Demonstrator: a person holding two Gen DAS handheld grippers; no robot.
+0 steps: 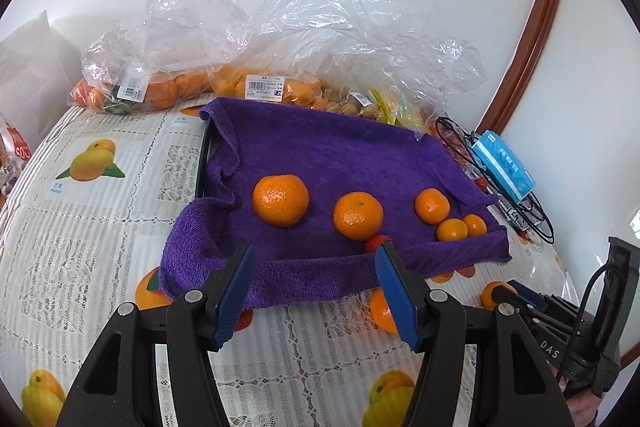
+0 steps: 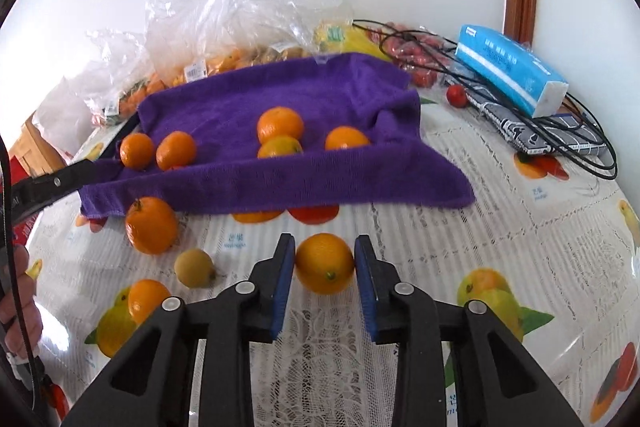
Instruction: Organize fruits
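Observation:
A tray lined with a purple towel (image 1: 340, 151) holds several oranges, among them a large one (image 1: 281, 200) and a small one (image 1: 452, 230), plus a small red fruit (image 1: 376, 242) at its near rim. My left gripper (image 1: 314, 267) is open and empty just in front of the tray's near rim. My right gripper (image 2: 325, 261) is shut on an orange (image 2: 325, 263) above the tablecloth, in front of the towel (image 2: 280, 99). Loose on the cloth to its left lie an orange (image 2: 151, 225), a smaller orange (image 2: 147, 298) and a small yellowish fruit (image 2: 194, 268).
Clear plastic bags of oranges (image 1: 168, 87) and other fruit (image 1: 280, 87) stand behind the tray by the wall. A blue tissue pack (image 2: 512, 69), black cables (image 2: 560, 131), a patterned pouch (image 2: 532, 131) and a red fruit (image 2: 457, 95) lie to the right.

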